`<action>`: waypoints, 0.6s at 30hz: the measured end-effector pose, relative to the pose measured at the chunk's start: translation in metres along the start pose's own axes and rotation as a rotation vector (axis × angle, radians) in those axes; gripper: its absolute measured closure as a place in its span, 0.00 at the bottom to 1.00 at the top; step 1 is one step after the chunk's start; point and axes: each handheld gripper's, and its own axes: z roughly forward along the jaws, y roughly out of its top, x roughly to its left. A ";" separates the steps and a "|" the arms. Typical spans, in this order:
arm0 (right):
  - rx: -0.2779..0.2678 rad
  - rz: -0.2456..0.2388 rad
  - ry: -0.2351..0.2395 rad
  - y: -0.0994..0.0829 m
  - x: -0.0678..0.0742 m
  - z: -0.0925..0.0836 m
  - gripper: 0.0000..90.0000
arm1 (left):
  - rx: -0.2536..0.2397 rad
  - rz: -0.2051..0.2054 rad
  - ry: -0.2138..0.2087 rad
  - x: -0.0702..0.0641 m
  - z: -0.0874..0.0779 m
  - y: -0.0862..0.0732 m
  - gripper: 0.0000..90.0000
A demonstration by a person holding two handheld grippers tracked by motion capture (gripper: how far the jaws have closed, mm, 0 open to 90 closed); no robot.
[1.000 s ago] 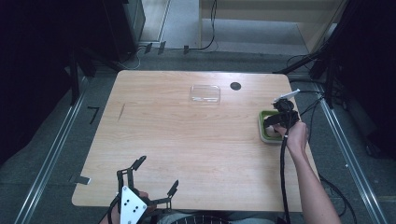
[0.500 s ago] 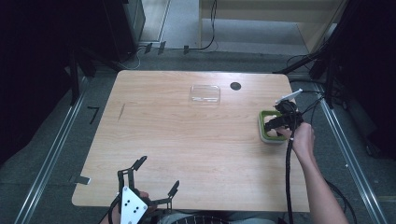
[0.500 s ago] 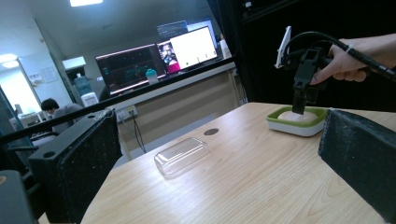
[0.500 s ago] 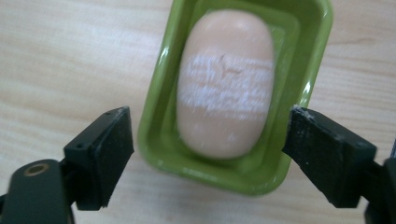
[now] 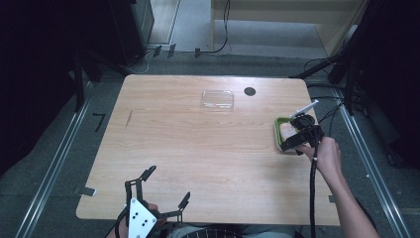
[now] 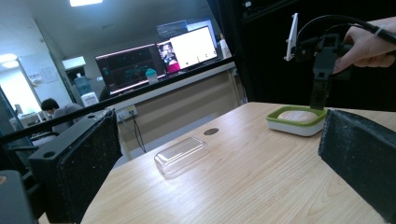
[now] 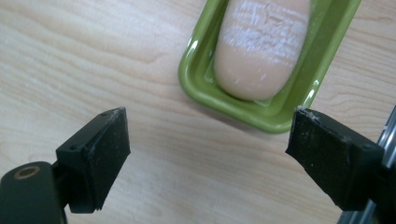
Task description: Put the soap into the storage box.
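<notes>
A green dish holding a pale oblong bar sits near the table's right edge. My right gripper hangs open just above the dish's near end, pointing down. In the right gripper view the jaws stand wide apart over bare wood, with the dish and the bar just beyond them. My left gripper rests open at the near left edge. From the left gripper view, the dish shows far off with the right gripper above it.
A clear plastic lid lies flat at the far middle of the table, also seen as the clear lid. A round black cable hole is to its right. The wooden tabletop spreads between the two grippers.
The right gripper has drifted a little toward the near side over the green dish, still open. The left gripper has stayed put.
</notes>
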 end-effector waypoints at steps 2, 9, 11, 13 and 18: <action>0.009 -0.027 -0.007 -0.004 0.005 -0.002 0.15 | 0.000 -0.001 0.001 0.000 0.000 0.000 0.00; 0.017 -0.077 -0.027 -0.016 0.017 -0.007 0.15 | 0.001 0.001 0.000 0.000 0.000 0.000 0.00; 0.018 -0.089 -0.028 -0.019 0.021 -0.009 0.15 | 0.001 0.001 0.000 0.000 0.000 0.000 0.00; 0.016 -0.109 -0.030 -0.023 0.025 -0.010 0.15 | 0.001 0.002 -0.001 0.000 0.000 0.000 0.00; 0.032 -0.139 -0.039 -0.034 0.034 -0.011 0.15 | 0.001 0.002 -0.001 0.000 0.000 0.000 0.00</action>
